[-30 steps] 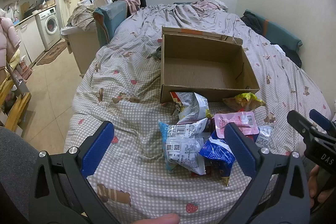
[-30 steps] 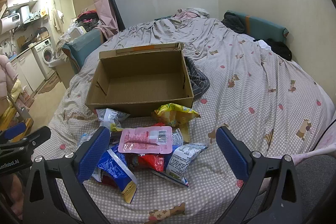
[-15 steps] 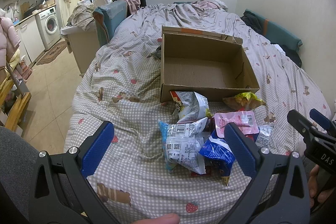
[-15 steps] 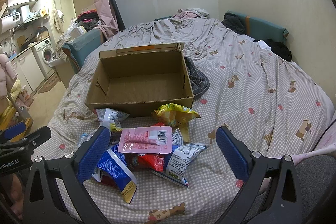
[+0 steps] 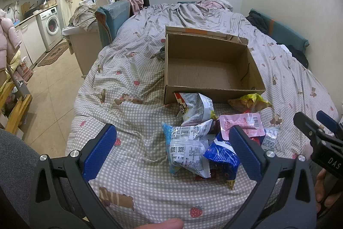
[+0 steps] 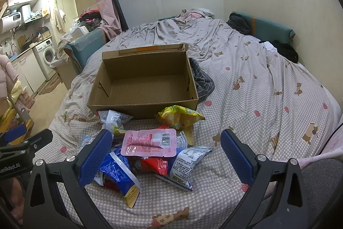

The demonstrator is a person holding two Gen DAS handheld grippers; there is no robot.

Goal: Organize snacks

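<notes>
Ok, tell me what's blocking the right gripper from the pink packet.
Nothing visible. The pink packet lies on top of the snack pile, uncovered, and the open right gripper hangs just short of it. The cardboard box sits beyond, empty.

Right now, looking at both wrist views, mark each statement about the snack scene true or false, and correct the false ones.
1. The cardboard box holds several snacks. False: it is empty.
2. The pink packet lies on top of the snack pile. True.
3. The left gripper is shut on the blue packet. False: it is open and holds nothing.
4. The yellow packet lies just in front of the box. True.
5. The right gripper is open. True.
</notes>
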